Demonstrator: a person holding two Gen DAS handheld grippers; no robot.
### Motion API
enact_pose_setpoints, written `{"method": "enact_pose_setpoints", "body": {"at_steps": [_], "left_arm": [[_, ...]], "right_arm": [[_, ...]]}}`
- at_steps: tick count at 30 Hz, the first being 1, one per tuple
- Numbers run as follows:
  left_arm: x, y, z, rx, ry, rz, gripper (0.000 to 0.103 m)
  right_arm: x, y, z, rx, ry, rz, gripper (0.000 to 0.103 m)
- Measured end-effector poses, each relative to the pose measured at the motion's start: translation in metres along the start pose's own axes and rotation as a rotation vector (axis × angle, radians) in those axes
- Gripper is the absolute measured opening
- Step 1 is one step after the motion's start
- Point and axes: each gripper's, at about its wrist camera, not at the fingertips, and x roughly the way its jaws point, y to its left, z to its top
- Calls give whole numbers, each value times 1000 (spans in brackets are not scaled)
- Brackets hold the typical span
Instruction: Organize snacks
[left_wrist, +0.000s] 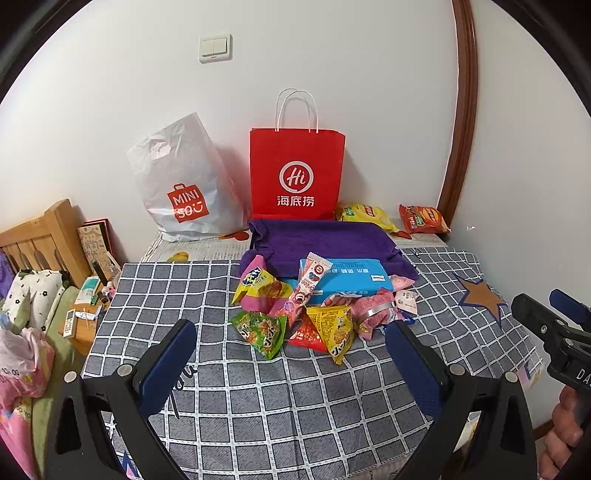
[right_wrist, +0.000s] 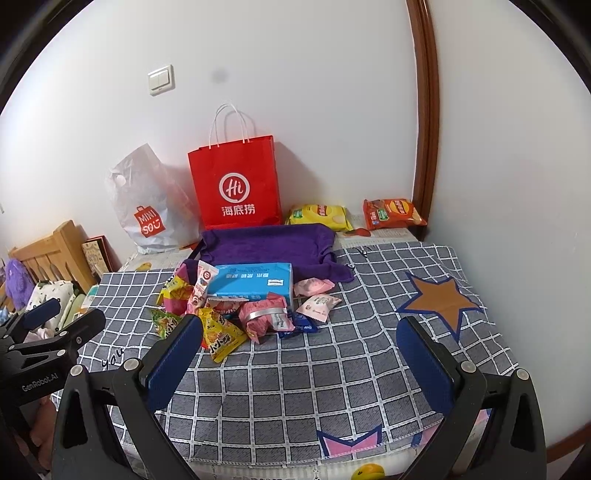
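- Two grippers were in view, both with jaws spread wide and nothing held: left gripper (left_wrist: 291, 354), right gripper (right_wrist: 299, 350).
- Both hovered over the near part of a table covered with a grey checked cloth (left_wrist: 258, 398), short of the snacks, touching none.
- The right gripper also showed at the right edge of the left wrist view, held by a hand (left_wrist: 565, 432).
- Snack pile (left_wrist: 306, 314) sat mid-table, wrappers overlapping in a heap.
- Blue box (left_wrist: 347, 277) lay flat at the back of the pile, its rear edge against a purple towel (left_wrist: 317, 240).
- Green packet (left_wrist: 262, 332) was at the front left of the pile; yellow triangular packet (left_wrist: 336, 332) was at the front centre, lying over a red packet (left_wrist: 306, 336).
- Long pink-and-white stick pack (left_wrist: 310, 284) leaned across the box's left end.
- Pink wrapped item with a metal band (right_wrist: 267, 317) lay in front of the box; two small pink packets (right_wrist: 317, 306) were just to its right.
- Red paper bag (left_wrist: 297, 173) stood upright against the wall behind the towel, handles up.
- White plastic shopping bag (left_wrist: 181, 184) slumped beside it on the left.
- Yellow chip bag (left_wrist: 364, 216) and orange chip bag (left_wrist: 423, 219) lay at the back right near the wall, well apart from the pile.
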Motion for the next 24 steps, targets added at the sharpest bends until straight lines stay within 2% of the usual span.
{"method": "enact_pose_setpoints", "body": {"at_steps": [24], "left_arm": [[-5, 3, 2, 2, -18, 12, 102]], "right_arm": [[-4, 4, 1, -11, -10, -2, 103]]}}
